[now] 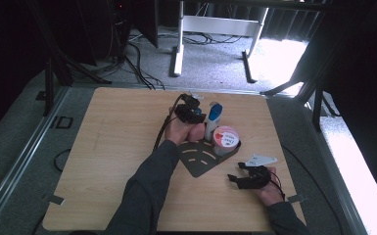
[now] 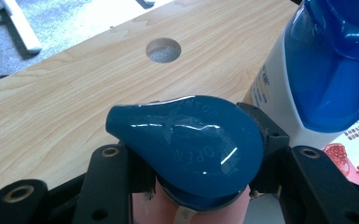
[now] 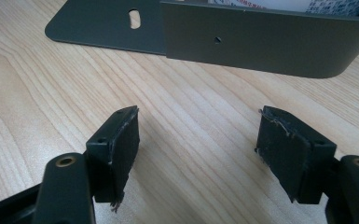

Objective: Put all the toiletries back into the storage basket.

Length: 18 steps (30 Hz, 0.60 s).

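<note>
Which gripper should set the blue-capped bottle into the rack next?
Left. The left gripper already clamps the bottle's blue cap beside the white bottle at the rack. The right gripper sits open and empty over bare table.

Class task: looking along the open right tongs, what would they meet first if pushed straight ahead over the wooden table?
Probably the upright wall of the dark grey metal rack; bare light wooden table lies between it and the right tongs.
</note>
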Each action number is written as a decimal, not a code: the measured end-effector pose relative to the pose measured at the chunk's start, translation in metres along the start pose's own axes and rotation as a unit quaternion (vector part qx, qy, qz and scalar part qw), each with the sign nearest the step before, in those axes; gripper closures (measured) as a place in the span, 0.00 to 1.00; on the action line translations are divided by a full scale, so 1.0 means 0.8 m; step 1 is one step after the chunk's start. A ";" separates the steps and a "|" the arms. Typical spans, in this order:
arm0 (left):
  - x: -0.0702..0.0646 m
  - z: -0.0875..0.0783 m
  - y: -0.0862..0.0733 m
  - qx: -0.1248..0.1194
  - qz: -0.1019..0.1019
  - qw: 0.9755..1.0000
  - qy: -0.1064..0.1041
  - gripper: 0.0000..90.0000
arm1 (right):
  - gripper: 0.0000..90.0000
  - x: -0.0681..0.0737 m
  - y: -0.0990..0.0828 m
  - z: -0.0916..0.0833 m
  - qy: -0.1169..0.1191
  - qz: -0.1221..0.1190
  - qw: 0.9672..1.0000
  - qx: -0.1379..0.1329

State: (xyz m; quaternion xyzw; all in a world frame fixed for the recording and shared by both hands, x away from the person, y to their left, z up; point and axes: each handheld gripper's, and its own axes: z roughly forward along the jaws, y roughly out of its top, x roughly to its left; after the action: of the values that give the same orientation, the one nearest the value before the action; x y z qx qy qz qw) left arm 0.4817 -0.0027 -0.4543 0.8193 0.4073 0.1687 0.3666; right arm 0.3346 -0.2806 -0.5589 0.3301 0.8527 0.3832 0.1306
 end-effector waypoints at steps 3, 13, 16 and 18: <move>0.000 0.000 0.000 0.000 0.000 1.000 -0.001 0.59 | 0.33 0.000 0.000 0.000 0.000 0.000 1.000 0.000; 0.000 0.000 -0.001 -0.001 0.002 1.000 -0.001 0.59 | 0.32 0.000 0.000 0.000 -0.001 -0.002 1.000 0.000; 0.000 0.000 -0.001 -0.001 0.001 1.000 -0.001 0.59 | 0.32 0.000 0.000 0.000 -0.001 -0.002 1.000 0.001; -0.001 0.000 -0.001 0.000 0.004 1.000 -0.001 0.59 | 0.32 0.000 0.000 0.000 -0.002 -0.002 1.000 0.001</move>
State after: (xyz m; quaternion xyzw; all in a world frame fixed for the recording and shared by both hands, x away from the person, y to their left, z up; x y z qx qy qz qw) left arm 0.4809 -0.0030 -0.4549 0.8213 0.4033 0.1691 0.3664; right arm 0.3345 -0.2803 -0.5589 0.3291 0.8537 0.3811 0.1330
